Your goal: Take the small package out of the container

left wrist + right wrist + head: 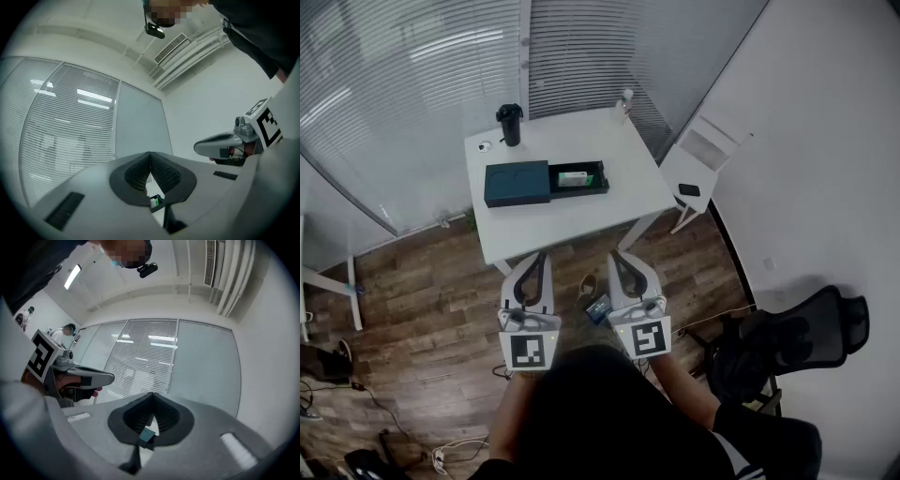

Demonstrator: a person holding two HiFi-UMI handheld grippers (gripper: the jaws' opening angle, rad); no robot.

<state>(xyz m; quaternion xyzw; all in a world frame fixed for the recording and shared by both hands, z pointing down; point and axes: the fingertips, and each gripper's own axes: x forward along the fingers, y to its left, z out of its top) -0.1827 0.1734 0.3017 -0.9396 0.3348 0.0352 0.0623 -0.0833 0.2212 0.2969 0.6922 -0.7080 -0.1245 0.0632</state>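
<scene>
A dark blue container (pixel 517 183) lies on the white table (pixel 572 225); its drawer (pixel 600 178) is slid out to the right. Inside lies a small green-and-white package (pixel 573 178). Both grippers hang close to my body over the wooden floor, well short of the table. The left gripper (pixel 538 255) and the right gripper (pixel 619 255) are shut and hold nothing. In the left gripper view the jaws (pixel 150 154) meet at the tip, and the package (pixel 153 202) shows far off through the gap below. In the right gripper view the closed jaws (pixel 153 394) frame the container (pixel 146 435).
A black cup (pixel 510 124) stands at the table's back left, a small white bottle (pixel 625 99) at the back right. A white side stand (pixel 698 164) with a black phone (pixel 688 190) is right of the table. A black office chair (pixel 787 342) stands at my right.
</scene>
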